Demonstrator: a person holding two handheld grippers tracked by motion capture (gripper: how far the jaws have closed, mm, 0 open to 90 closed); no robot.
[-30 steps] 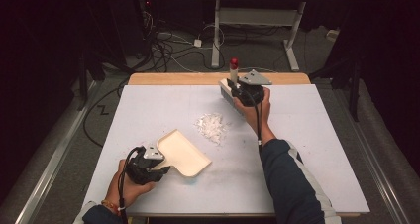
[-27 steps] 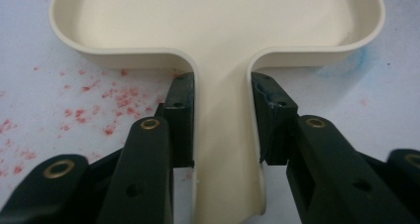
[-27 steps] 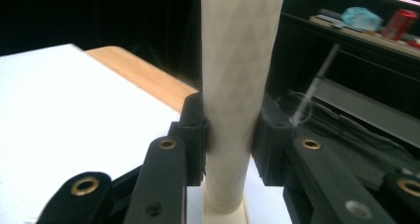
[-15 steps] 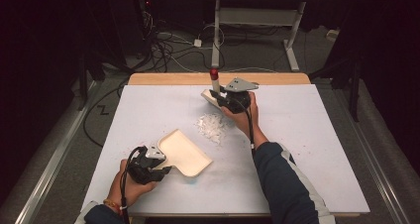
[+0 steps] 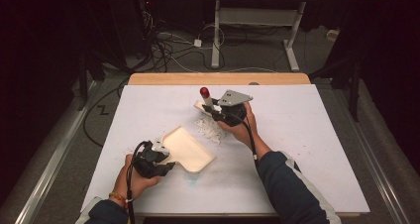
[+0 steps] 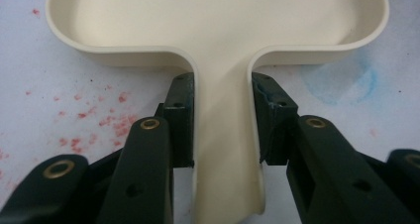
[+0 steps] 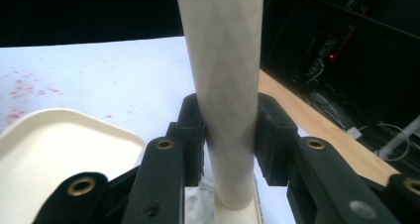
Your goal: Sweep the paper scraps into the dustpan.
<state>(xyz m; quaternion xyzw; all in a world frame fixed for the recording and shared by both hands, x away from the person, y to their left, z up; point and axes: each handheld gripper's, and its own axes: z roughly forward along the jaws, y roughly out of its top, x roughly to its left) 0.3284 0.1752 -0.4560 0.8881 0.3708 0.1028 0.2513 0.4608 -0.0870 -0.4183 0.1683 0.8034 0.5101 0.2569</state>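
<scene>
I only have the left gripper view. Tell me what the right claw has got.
Observer: The right claw is shut on a brush, around its white handle.
Operator: Give me where the brush sits on the table.
Observer: In the high view it is at the far edge of a pile of white scraps, with the dustpan on the pile's near side.
Operator: Describe the top of that brush.
Observer: The handle ends in a red cap, tilted away from the hand.
</scene>
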